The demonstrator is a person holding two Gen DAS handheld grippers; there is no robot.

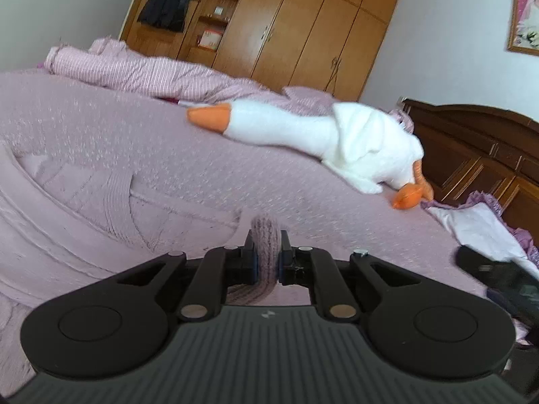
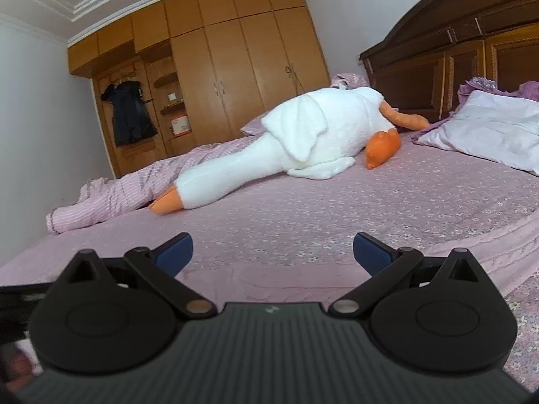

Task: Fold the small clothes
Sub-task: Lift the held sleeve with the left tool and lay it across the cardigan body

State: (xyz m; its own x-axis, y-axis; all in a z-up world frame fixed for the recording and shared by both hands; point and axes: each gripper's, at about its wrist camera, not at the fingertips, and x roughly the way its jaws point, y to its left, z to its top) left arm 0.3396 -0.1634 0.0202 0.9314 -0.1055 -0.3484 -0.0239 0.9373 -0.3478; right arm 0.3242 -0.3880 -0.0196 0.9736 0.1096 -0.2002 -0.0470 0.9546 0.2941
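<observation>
1. The left gripper (image 1: 266, 252) has its jaws clamped on a ribbed band of a mauve knit garment (image 1: 101, 195), probably a cuff or hem. The pinch sits at an edge, which suits lifting that part over for a fold.
2. The rest of that garment lies spread flat on the bed (image 1: 209, 155) to the left of the gripper, its colour nearly matching the bedspread.
3. The right gripper (image 2: 273, 252) hangs low over the bed with its jaws wide apart and nothing between them, seemingly ready to take a second edge.
4. Farther off, a white plush goose (image 2: 303, 138) lies on its side, well clear of the folding area.
5. Beyond it are a pillow (image 2: 485, 128), a headboard (image 2: 454, 50) and a wooden wardrobe (image 2: 235, 67).
</observation>
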